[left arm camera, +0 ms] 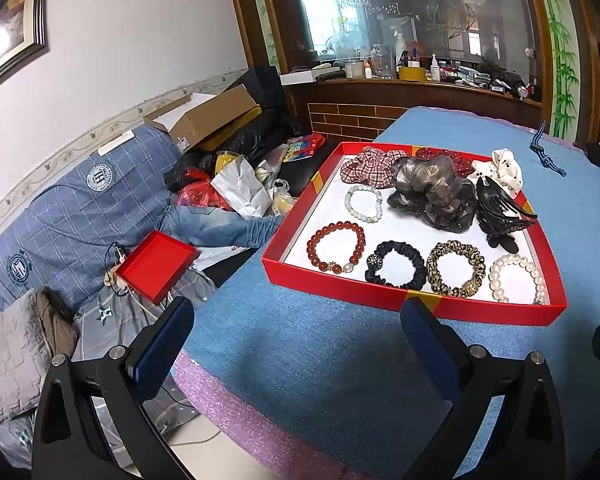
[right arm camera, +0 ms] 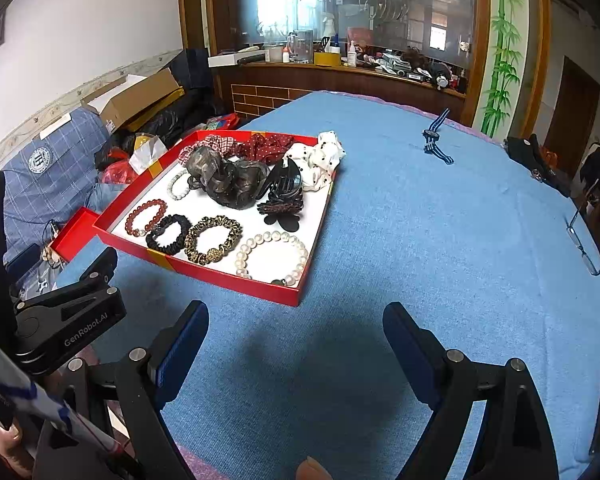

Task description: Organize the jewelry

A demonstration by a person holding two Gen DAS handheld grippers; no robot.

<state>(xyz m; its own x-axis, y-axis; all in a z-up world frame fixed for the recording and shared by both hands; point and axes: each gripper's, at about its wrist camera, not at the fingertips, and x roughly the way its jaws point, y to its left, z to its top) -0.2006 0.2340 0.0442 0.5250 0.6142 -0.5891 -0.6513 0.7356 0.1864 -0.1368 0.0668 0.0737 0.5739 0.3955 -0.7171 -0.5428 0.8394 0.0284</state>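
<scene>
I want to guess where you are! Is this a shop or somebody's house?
Most likely a house, a lived-in room. A sofa piled with clothes and bags, a cluttered counter with bottles, and a table holding a tray of bracelets.

— What are those tools made of, from where you stand?

— The left gripper (left arm camera: 298, 322) and the right gripper (right arm camera: 296, 326) are both matte black frames with triangular cut-outs, round silver screw heads at the joints, and blue pads lining the jaws.

— Any markings?

— White "GenRobot.AI" lettering on the left one's side. A fingertip of bare skin (right arm camera: 312, 469) shows below.
</scene>
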